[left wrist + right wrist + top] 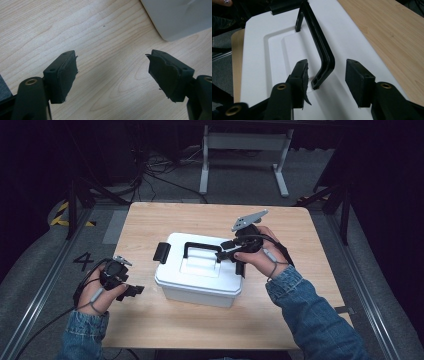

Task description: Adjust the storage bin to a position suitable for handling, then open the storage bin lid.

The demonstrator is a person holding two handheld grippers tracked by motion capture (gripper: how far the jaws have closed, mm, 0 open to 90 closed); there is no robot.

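My right gripper (325, 75) has its jaws spread wide and holds nothing; they straddle the near end of the black carry handle (319, 47), which stands raised on the lid of the white storage box (200, 270). My left gripper (112, 72) is likewise wide open and empty, hovering over bare tabletop (50, 25) just left of the box's near corner. The box sits mid-tabletop with a black latch (161, 252) at its left end. I judge the step in hand to be gripping the handle. To do it well, I centre the handle bar between both pads, keep the jaws square to it, then close firmly before any lift.
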